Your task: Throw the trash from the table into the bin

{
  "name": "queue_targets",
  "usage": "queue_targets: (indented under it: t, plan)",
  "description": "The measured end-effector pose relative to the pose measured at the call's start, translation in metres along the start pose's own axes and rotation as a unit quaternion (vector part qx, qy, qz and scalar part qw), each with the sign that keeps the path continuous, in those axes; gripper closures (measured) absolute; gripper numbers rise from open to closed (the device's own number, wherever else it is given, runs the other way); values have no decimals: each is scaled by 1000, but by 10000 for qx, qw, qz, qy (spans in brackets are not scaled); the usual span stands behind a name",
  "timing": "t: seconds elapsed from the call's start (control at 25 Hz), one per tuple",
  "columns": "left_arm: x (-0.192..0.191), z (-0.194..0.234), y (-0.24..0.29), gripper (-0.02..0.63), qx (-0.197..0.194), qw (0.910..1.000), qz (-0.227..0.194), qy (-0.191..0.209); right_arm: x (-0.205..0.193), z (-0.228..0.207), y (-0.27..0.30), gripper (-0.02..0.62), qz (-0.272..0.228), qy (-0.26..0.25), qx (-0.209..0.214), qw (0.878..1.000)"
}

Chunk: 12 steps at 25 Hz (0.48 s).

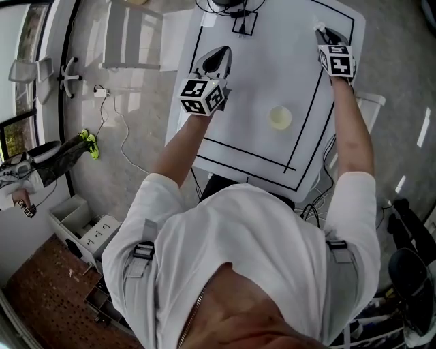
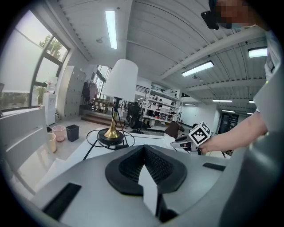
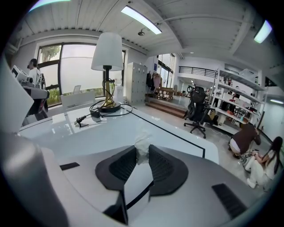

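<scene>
In the head view the top edge cuts off the lamp (image 1: 230, 5), the person's shoulders hide the table's (image 1: 266, 61) near edge, the pale round thing (image 1: 280, 117) is too small to identify, and the right gripper's (image 3: 142, 153) pads half hide the white wad (image 3: 142, 142).

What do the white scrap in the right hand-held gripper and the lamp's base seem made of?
White scrap: thin paper, probably tissue; matte, with soft crumpled folds.
Lamp base: likely brass-coloured metal, though it could be plated; polished golden sheen.
</scene>
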<state>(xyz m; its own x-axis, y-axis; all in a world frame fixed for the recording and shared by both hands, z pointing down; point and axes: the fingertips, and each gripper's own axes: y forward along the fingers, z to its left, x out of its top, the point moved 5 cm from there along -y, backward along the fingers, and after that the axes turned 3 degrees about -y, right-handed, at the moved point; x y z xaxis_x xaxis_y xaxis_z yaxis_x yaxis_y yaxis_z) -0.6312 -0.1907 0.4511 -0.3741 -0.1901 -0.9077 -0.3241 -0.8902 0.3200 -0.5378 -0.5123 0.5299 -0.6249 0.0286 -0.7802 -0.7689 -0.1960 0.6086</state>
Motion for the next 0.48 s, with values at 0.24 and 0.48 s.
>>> queue_targets:
  t: [0.24,0.48]
  plan:
    - [8,-7,-12,595,-67,9999,-123,58,17,3,-38,511,-289,35,-135,9995]
    - [21,-19,-32,595,-222,9993,-300,97,35,9,-90,512,-611,199,-324,9974]
